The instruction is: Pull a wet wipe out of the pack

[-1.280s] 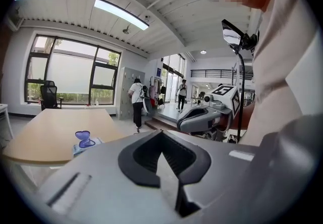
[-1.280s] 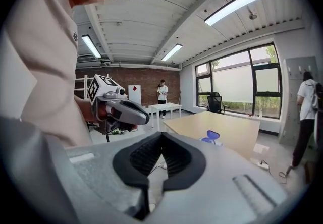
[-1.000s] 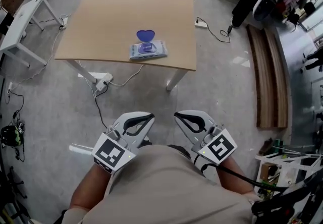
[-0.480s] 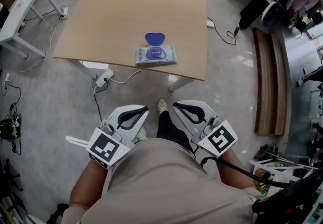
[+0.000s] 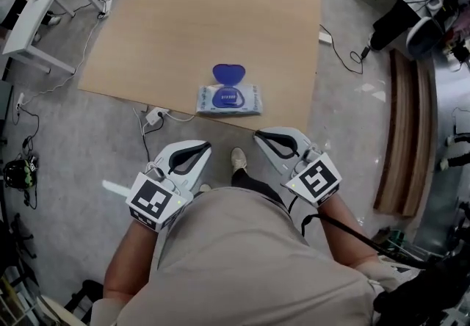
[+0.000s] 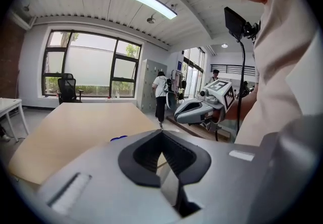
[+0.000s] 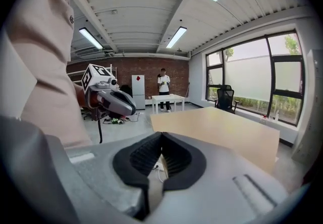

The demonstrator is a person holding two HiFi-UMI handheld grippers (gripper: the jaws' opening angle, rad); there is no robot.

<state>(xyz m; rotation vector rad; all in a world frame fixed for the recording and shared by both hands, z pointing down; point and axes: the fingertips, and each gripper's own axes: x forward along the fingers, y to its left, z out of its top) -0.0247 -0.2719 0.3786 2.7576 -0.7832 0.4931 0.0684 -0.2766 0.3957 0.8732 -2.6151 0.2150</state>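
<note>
The wet wipe pack (image 5: 228, 99) lies flat near the front edge of the wooden table (image 5: 205, 16), its blue heart-shaped lid (image 5: 228, 73) flipped open toward the far side. My left gripper (image 5: 205, 146) and right gripper (image 5: 259, 136) are held close to my body, short of the table edge and well apart from the pack. Both are shut with nothing between the jaws. In the left gripper view the jaws (image 6: 161, 132) meet, a bit of the blue lid (image 6: 118, 138) peeks over them, and the right gripper (image 6: 194, 111) shows beyond. The right gripper view shows its jaws (image 7: 161, 134) together and the left gripper (image 7: 113, 101) opposite.
A small white table (image 5: 40, 5) stands at the far left. A power strip and cables (image 5: 154, 116) lie on the floor under the table's front edge. Wooden planks (image 5: 407, 133) lie at the right, and a person (image 5: 411, 1) bends over at the top right.
I have stepped toward the table, so the pack and table edge are now much nearer the grippers. Both grippers stay shut, in the same pose by my body.
</note>
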